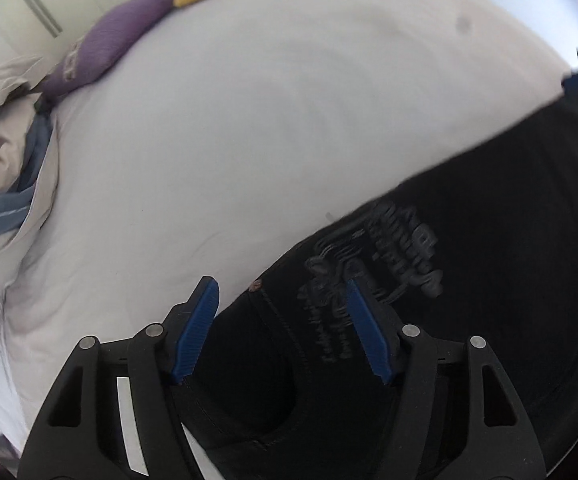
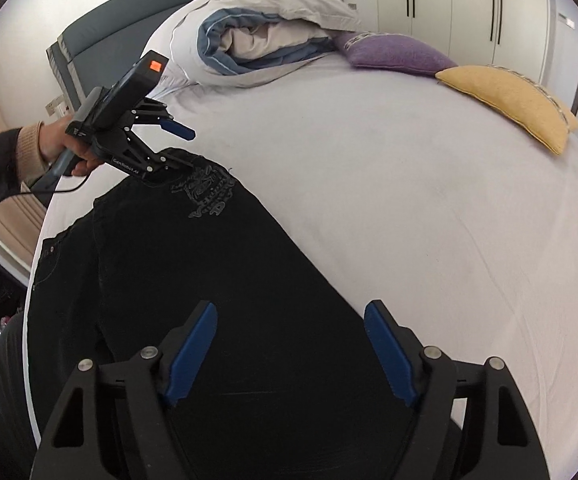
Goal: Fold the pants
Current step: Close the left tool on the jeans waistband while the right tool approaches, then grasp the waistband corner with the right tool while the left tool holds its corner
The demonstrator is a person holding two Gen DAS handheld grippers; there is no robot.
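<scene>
1. The black denim pants with a grey embroidered emblem (image 2: 205, 196) lie spread flat along the near edge of the bed's pale grey sheet (image 2: 409, 208), running from my left gripper across to my right one.
2. My left gripper (image 1: 283, 292) has its blue-padded fingers (image 1: 197, 328) spread wide apart, holding nothing; they hover just above the emblem end of the pants (image 1: 469, 280), one finger over bare sheet (image 1: 209, 140), the other over the black cloth.
3. In the right wrist view, that left gripper (image 2: 181, 148) sits at the pants' far corner, gripped by my hand (image 2: 61, 148). I cannot tell whether its lower finger touches the fabric.
4. My right gripper (image 2: 291, 312) is also spread open and empty, poised over the plain black end of the pants.
5. At the head of the bed sit a rolled beige-and-blue duvet (image 2: 257, 40), a purple knitted cushion (image 2: 393, 52) and a yellow knitted cushion (image 2: 513, 104), well apart from the pants.
</scene>
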